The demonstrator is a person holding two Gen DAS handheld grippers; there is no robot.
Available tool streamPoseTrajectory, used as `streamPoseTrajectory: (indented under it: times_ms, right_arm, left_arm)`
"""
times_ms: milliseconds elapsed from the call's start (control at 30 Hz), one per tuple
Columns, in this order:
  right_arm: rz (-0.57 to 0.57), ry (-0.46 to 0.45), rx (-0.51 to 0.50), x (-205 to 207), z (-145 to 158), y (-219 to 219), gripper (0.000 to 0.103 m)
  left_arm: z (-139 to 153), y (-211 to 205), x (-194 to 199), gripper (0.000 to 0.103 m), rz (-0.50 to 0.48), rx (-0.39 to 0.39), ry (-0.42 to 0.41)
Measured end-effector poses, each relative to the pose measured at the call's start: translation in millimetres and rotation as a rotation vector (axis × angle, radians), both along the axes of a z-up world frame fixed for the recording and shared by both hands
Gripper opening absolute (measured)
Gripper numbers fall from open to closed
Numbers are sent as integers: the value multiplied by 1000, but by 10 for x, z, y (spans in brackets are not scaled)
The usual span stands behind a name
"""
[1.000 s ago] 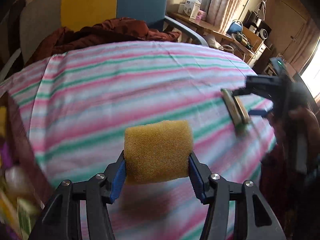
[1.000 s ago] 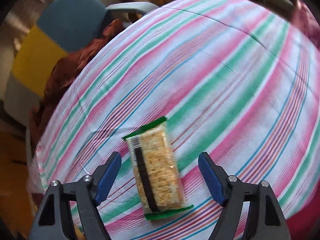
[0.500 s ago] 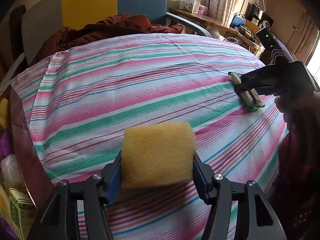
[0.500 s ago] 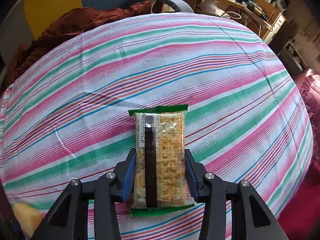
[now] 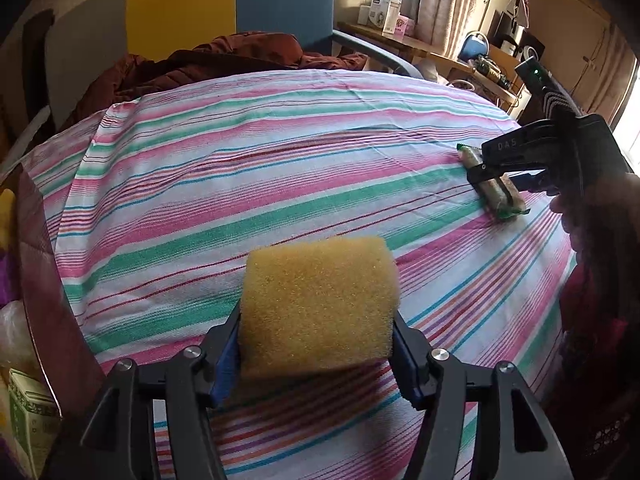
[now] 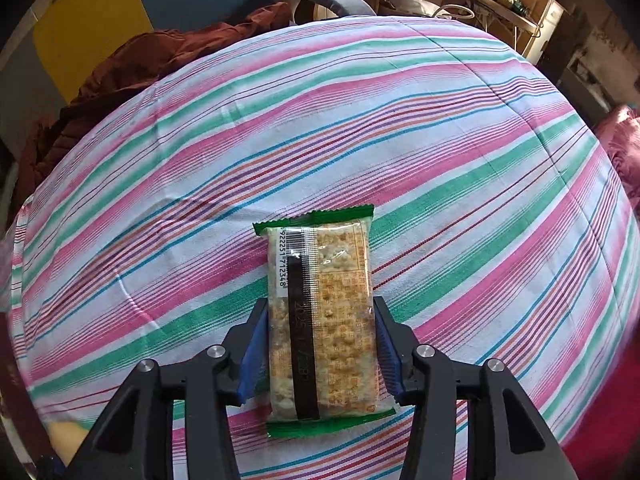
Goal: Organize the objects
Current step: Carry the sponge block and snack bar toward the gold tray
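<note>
A yellow sponge [image 5: 320, 292] sits between the blue pads of my left gripper [image 5: 316, 324], just above the striped tablecloth [image 5: 240, 184]. The jaws are opening, and the pads still touch the sponge's sides. A cracker packet with green ends [image 6: 332, 280] lies lengthwise on the cloth between the pads of my right gripper [image 6: 320, 320]. Those jaws are opening too, with both pads still against the packet's long edges. In the left wrist view the right gripper [image 5: 498, 184] straddles the packet [image 5: 510, 206] at the table's right side, held by a hand [image 5: 592, 208].
A brown jacket [image 5: 224, 60] lies over a blue and yellow chair [image 5: 240, 4] behind the table. At the left edge, a box wall [image 5: 40, 240] stands beside a green carton [image 5: 28, 416]. A cluttered desk [image 5: 440, 48] stands at the far right.
My right gripper swung round over the cracker packet, came down and closed on its sides. My left gripper sank a little with the sponge, which now looks less squeezed.
</note>
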State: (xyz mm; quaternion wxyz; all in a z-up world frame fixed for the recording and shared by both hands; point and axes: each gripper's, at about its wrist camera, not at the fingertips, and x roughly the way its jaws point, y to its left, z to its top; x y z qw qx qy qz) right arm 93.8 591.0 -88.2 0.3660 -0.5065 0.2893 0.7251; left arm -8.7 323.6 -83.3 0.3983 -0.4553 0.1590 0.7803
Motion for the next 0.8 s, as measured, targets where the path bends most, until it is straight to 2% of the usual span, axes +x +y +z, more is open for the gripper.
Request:
streamPoseTrajectory:
  times_ms: [233,400,533,567,700,800]
  right_arm:
    - [27,-23,34,-12,-33,-68,48]
    - [41,0,38,-48,10,-126,45]
    - [132,37,54,-191,47,-263,45]
    - [155,40,55,-218,133,-467,45]
    - [217,46,62,-365,108,-289,45]
    - [235,47,69,-367,165,-411,45]
  left_arm:
    - [-22,5,44,64,-5,-3,34]
    - [-34,2,67,65,-5,-5,63]
    - [-39,13,98,64,-3,-6,86]
    - [-40,16,104,63,-1,-7,91]
    - [-44,21,120,63,-5,-11,108]
    - [-43,27,125,63,-6,-14,115]
